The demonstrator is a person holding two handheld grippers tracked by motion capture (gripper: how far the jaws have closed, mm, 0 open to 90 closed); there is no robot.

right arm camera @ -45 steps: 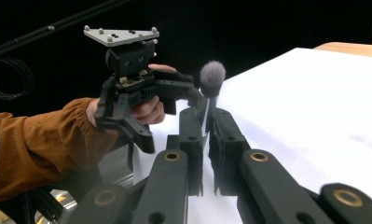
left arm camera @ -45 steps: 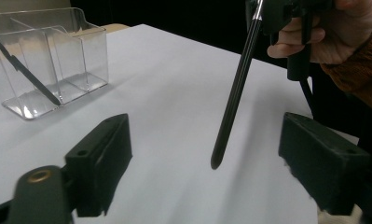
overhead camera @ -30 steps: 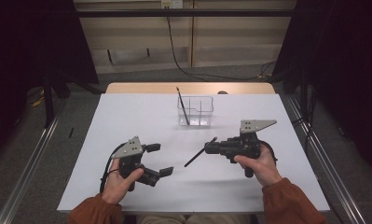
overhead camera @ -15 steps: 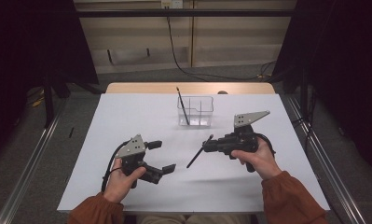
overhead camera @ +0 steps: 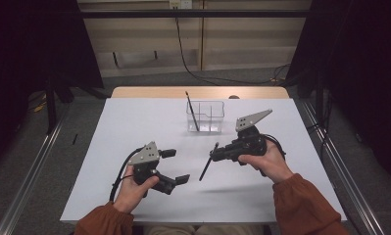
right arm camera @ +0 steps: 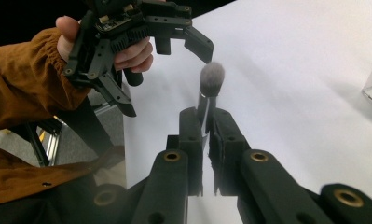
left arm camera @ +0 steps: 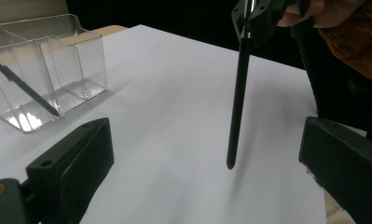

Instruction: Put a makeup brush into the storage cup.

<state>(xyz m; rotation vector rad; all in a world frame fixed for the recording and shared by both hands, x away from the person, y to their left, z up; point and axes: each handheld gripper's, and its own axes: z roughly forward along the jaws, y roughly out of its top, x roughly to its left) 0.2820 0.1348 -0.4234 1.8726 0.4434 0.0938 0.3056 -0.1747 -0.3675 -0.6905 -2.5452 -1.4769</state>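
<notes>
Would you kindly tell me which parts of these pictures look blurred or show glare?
Left gripper view: its near jaws are soft, and the clear organizer glints at its base. Right gripper view: the brush tip is fuzzy. High view: surroundings are dark, the table evenly lit.

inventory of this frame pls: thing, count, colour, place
brush: 1, black handle, grey bristles, clamped in right gripper, above the table
organizer: 1, clear, far middle of table
pen: 1, black, leaning in organizer's left compartment
table: 1, white top
cable: 1, black, on floor beyond table
left gripper: 1, black, near left, jaws open
right gripper: 1, black, right of centre, shut on brush
hands: 2, orange sleeves, near edge
</notes>
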